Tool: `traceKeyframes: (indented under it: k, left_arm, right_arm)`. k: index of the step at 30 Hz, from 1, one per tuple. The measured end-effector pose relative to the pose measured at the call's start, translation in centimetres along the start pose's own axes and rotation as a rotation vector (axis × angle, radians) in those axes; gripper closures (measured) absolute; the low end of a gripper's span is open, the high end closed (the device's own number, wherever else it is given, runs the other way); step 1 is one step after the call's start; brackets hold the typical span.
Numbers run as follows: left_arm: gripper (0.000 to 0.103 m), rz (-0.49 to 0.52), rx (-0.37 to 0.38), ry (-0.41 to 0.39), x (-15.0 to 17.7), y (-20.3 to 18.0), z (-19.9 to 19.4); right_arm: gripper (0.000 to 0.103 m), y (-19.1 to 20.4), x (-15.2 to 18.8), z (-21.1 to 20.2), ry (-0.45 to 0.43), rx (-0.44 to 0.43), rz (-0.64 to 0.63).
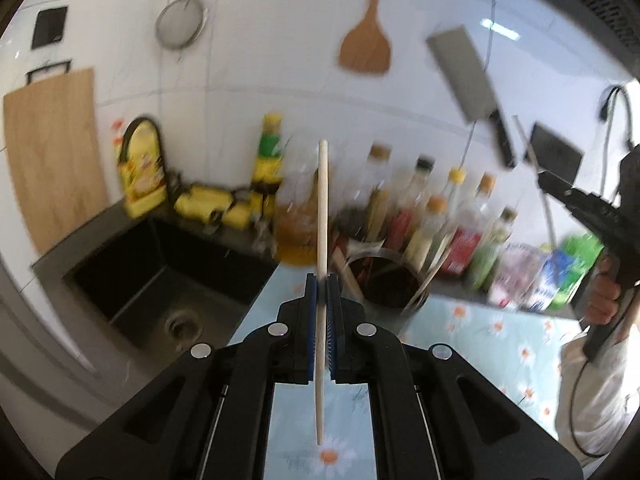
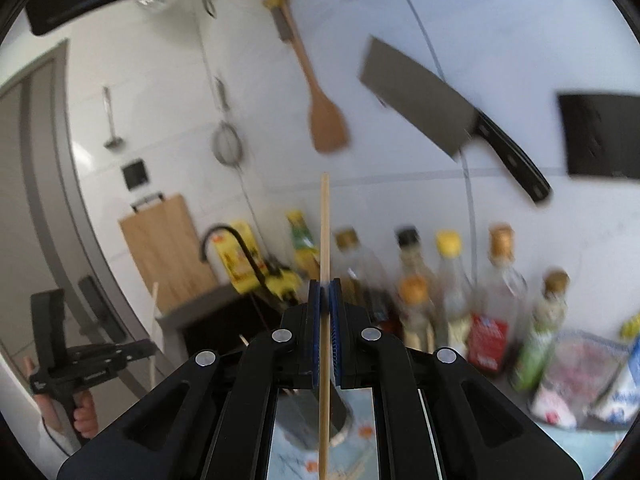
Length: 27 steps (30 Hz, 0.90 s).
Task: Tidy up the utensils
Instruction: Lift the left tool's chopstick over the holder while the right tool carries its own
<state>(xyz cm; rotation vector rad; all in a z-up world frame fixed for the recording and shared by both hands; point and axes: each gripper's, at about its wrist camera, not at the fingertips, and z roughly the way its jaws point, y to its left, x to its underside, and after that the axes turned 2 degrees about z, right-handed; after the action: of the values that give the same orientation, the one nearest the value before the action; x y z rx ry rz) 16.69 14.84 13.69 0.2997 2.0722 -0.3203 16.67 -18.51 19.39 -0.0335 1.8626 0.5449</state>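
My left gripper (image 1: pixel 323 280) is shut on a pale wooden chopstick (image 1: pixel 323 208) that stands nearly upright between its blue pads, above the floral countertop. Just beyond it stands a round metal utensil holder (image 1: pixel 386 284) with several sticks in it. My right gripper (image 2: pixel 325 286) is shut on a second wooden chopstick (image 2: pixel 325 232), also upright. The utensil holder (image 2: pixel 344 420) shows below the right gripper's fingers, mostly hidden. Each gripper appears in the other's view: the right gripper (image 1: pixel 540 178) at the far right, the left gripper (image 2: pixel 154 346) at the lower left, both with a stick.
A black sink (image 1: pixel 168 280) lies left of the floral mat (image 1: pixel 488 344). A row of bottles (image 1: pixel 436 216) and packets lines the back wall. On the wall hang a cleaver (image 2: pixel 432 112), a wooden spatula (image 1: pixel 366 40), a strainer (image 1: pixel 182 26) and a cutting board (image 1: pixel 52 152).
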Motion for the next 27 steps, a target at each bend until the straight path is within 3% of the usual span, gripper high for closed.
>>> traceKeyframes:
  k: [6, 10, 18, 27]
  left_arm:
    - [0.098, 0.015, 0.137, -0.223, -2.7, -0.3, -0.4]
    - [0.098, -0.001, 0.206, -0.350, -3.6, -0.4, 0.6]
    - [0.098, -0.029, 0.324, -0.401, -3.7, 0.1, 5.0]
    - [0.098, -0.005, 0.313, -0.321, -1.8, -0.5, 10.3]
  right_arm:
    - [0.098, 1.5, -1.3, 1.6, -0.130, -0.163, -0.050]
    - [0.098, 2.0, -1.6, 3.8, -0.171, -0.265, -0.074]
    - [0.098, 1.6, -0.8, 9.0, -0.189, -0.434, -0.096]
    - [0.098, -0.9, 1.4, 15.1, -0.094, -0.496, -0.029]
